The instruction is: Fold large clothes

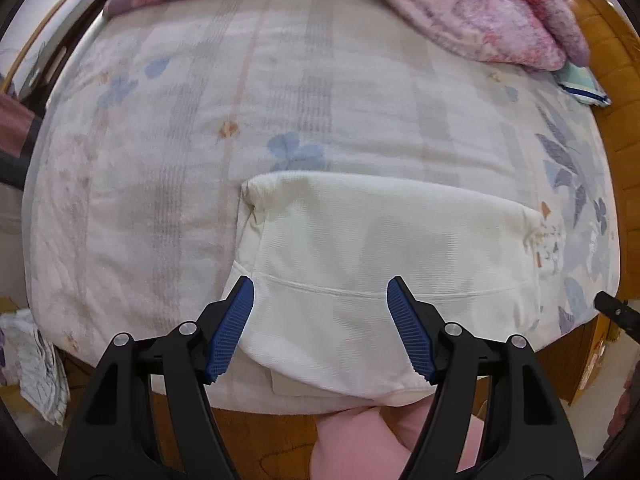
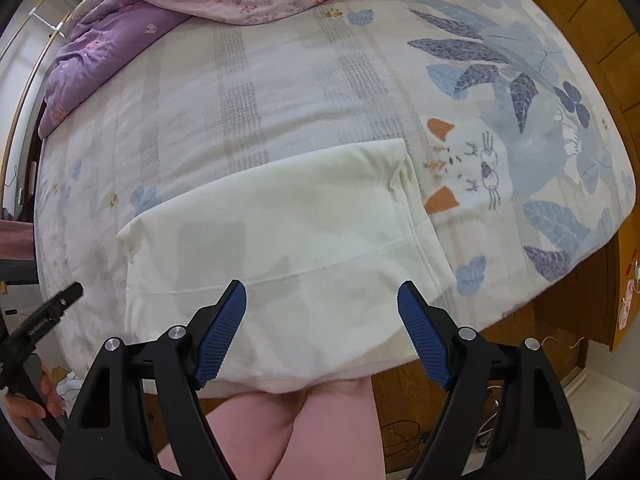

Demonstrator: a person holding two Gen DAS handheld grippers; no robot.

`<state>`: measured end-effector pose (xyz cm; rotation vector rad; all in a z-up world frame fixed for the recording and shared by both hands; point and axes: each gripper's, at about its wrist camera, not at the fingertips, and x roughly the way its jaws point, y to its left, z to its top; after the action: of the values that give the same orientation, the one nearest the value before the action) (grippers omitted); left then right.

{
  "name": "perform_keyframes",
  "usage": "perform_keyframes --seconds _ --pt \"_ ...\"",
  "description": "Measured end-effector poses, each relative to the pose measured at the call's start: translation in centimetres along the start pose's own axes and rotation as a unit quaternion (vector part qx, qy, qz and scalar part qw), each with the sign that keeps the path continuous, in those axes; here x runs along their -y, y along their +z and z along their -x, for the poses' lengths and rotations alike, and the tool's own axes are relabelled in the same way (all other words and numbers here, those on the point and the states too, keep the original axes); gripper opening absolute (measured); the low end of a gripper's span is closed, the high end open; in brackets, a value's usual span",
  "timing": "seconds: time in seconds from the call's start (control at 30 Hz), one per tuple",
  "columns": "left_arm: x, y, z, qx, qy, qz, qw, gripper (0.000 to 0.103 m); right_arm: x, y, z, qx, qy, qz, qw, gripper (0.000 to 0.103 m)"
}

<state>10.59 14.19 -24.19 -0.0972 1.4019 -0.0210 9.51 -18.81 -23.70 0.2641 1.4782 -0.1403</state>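
Note:
A white garment (image 1: 372, 252) lies folded into a flat rectangle at the near edge of the bed; it also shows in the right wrist view (image 2: 280, 232). My left gripper (image 1: 320, 300) is open and empty, held above the garment's near left part. My right gripper (image 2: 322, 300) is open and empty above the garment's near right part. The right gripper's tip (image 1: 616, 312) shows at the right edge of the left wrist view. The left gripper's tip (image 2: 52, 312) shows at the left edge of the right wrist view.
The bed (image 1: 180, 140) has a pale floral sheet with a cat print (image 2: 480, 172). A purple and pink quilt (image 1: 460, 4) is bunched at the far side. A wooden frame (image 1: 616, 92) runs along the right. The person's pink-clad legs (image 2: 300, 432) stand at the near edge.

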Motion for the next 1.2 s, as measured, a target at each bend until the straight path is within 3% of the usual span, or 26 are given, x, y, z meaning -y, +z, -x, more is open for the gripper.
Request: perform_keyframes --seconds 0.33,0.7,0.8,0.87,0.97,1.03,1.2 --pt "2.9 -1.3 2.1 0.016 -0.010 -0.037 0.9991 0.071 1.0 -3.2 1.9 0.012 0.011 -0.004 1.000 0.079" --pt "8.0 -2.4 1.1 0.020 0.014 -0.035 0.9991 0.074 3.8 -1.4 1.4 0.032 0.040 0.029 0.998 0.079" --pt "9.3 -2.8 -0.5 0.011 0.040 -0.032 0.9986 0.074 4.0 -0.1 0.6 0.034 0.061 0.056 0.996 0.065" --pt "9.8 -2.8 -1.5 0.007 0.042 -0.030 0.9987 0.073 3.5 0.8 -0.6 0.026 0.063 0.086 0.994 0.050" --pt "10.4 -2.3 -3.5 -0.001 0.034 -0.011 0.9994 0.058 3.0 2.2 -2.6 0.013 0.071 0.109 0.991 0.035" --pt "10.8 -1.6 -5.1 -0.009 0.025 -0.005 0.9996 0.048 2.4 3.7 -4.8 0.003 0.070 0.115 0.991 0.029" --pt "11.1 2.3 -10.1 -0.033 -0.005 0.045 0.9984 0.038 0.5 7.6 -10.6 -0.033 0.074 0.115 0.990 0.028"
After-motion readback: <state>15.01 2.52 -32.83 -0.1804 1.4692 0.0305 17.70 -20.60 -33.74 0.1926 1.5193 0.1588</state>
